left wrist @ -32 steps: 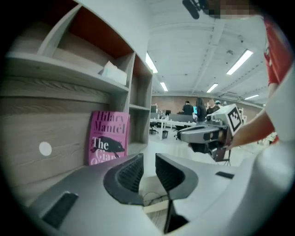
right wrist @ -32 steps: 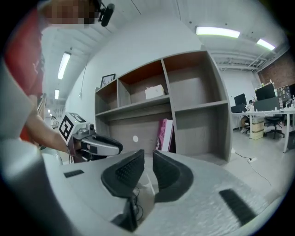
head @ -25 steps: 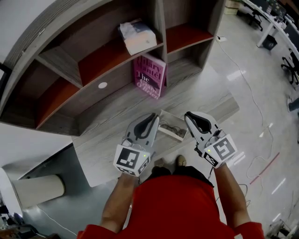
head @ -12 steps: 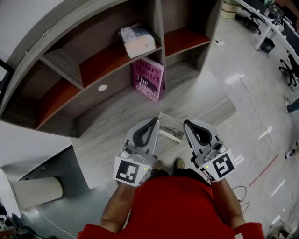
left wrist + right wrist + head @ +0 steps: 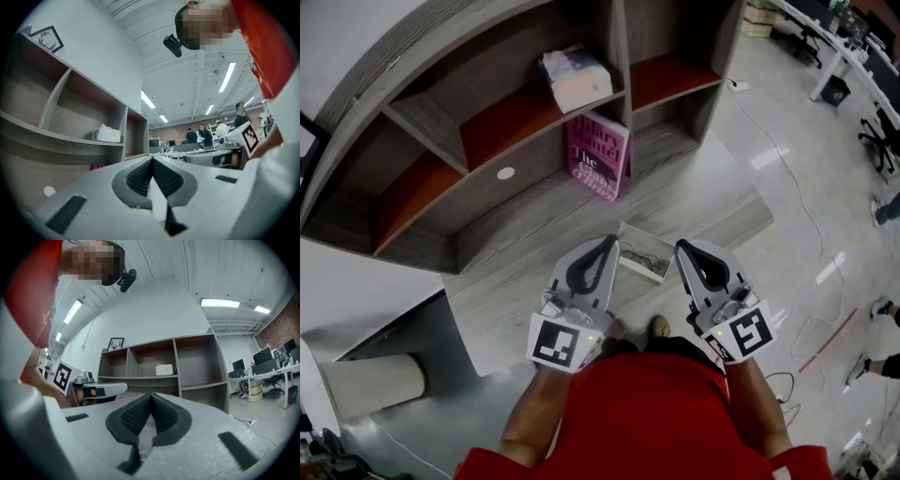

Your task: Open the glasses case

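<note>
In the head view, a grey wooden desk stood below a shelf unit that carried a pink book and a white pack. The glasses case, white and with its inside showing, lay near the desk's front edge between the left gripper and the right gripper, and neither seemed to touch it. In the left gripper view, the ribbed pads met tip to tip with nothing between them, pointing level toward the shelves. In the right gripper view, the jaws were pressed together in the same way and held nothing.
</note>
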`<action>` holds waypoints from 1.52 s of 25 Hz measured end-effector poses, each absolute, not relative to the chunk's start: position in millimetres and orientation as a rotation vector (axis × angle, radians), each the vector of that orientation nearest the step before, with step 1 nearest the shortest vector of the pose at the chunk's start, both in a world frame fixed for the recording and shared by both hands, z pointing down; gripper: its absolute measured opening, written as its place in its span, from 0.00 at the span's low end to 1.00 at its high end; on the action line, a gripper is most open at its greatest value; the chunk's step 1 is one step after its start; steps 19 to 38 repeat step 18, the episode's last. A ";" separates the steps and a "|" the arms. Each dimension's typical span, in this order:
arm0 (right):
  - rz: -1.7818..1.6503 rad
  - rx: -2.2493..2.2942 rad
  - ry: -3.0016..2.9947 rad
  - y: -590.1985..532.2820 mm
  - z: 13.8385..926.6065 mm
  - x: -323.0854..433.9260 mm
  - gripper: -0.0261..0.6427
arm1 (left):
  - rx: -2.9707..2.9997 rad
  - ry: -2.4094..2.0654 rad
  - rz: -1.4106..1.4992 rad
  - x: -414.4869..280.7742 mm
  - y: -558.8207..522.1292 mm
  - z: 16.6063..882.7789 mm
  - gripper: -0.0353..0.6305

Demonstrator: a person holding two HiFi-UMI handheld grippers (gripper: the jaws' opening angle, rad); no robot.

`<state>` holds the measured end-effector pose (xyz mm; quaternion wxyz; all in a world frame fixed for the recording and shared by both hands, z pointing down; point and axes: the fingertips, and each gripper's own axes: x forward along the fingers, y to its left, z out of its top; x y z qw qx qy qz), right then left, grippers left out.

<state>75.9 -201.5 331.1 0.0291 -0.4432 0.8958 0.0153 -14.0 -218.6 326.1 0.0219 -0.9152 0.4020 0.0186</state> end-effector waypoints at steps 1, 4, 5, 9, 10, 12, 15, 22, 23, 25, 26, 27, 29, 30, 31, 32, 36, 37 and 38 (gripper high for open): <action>0.046 -1.370 2.762 -201.2 331.2 76.6 0.04 | -2.836 1.244 0.057 -13.9 -218.0 326.0 0.06; 0.042 -1.376 2.761 -200.9 331.3 77.8 0.04 | -2.835 1.240 0.053 -14.5 -217.5 325.8 0.07; 0.042 -1.377 2.761 -200.8 331.3 77.8 0.04 | -2.834 1.239 0.054 -15.0 -217.7 325.5 0.07; 0.041 -1.380 2.767 -200.0 331.7 77.5 0.04 | -2.834 1.235 0.062 -15.4 -218.7 323.9 0.06; 0.040 -1.380 2.768 -199.7 331.8 77.7 0.04 | -2.836 1.234 0.064 -15.0 -218.8 323.5 0.07; 0.038 -1.383 2.770 -199.0 332.6 78.2 0.04 | -2.838 1.230 0.066 -14.1 -218.9 323.1 0.06; 0.039 -1.386 2.769 -198.6 333.8 78.9 0.04 | -2.837 1.221 0.067 -13.2 -219.4 323.9 0.07; 0.039 -1.389 2.769 -199.1 334.5 79.9 0.04 | -2.837 1.214 0.064 -12.2 -219.9 325.3 0.07; 0.039 -1.389 2.769 -199.1 334.5 79.9 0.04 | -2.837 1.214 0.064 -12.2 -219.9 325.3 0.07; 0.039 -1.389 2.769 -199.1 334.5 79.9 0.04 | -2.837 1.214 0.064 -12.2 -219.9 325.3 0.07; 0.039 -1.389 2.769 -199.1 334.5 79.9 0.04 | -2.837 1.214 0.064 -12.2 -219.9 325.3 0.07; 0.039 -1.389 2.769 -199.1 334.5 79.9 0.04 | -2.837 1.214 0.064 -12.2 -219.9 325.3 0.07; 0.039 -1.389 2.769 -199.1 334.5 79.9 0.04 | -2.837 1.214 0.064 -12.2 -219.9 325.3 0.07; 0.039 -1.389 2.769 -199.1 334.5 79.9 0.04 | -2.837 1.214 0.064 -12.2 -219.9 325.3 0.07; 0.039 -1.389 2.769 -199.1 334.5 79.9 0.04 | -2.837 1.214 0.064 -12.2 -219.9 325.3 0.07; 0.039 -1.389 2.769 -199.1 334.5 79.9 0.04 | -2.837 1.214 0.064 -12.2 -219.9 325.3 0.07; 0.039 -1.389 2.769 -199.1 334.5 79.9 0.04 | -2.837 1.214 0.064 -12.2 -219.9 325.3 0.07; 0.039 -1.389 2.769 -199.1 334.5 79.9 0.04 | -2.837 1.214 0.064 -12.2 -219.9 325.3 0.07; 0.039 -1.389 2.769 -199.1 334.5 79.9 0.04 | -2.837 1.214 0.064 -12.2 -219.9 325.3 0.07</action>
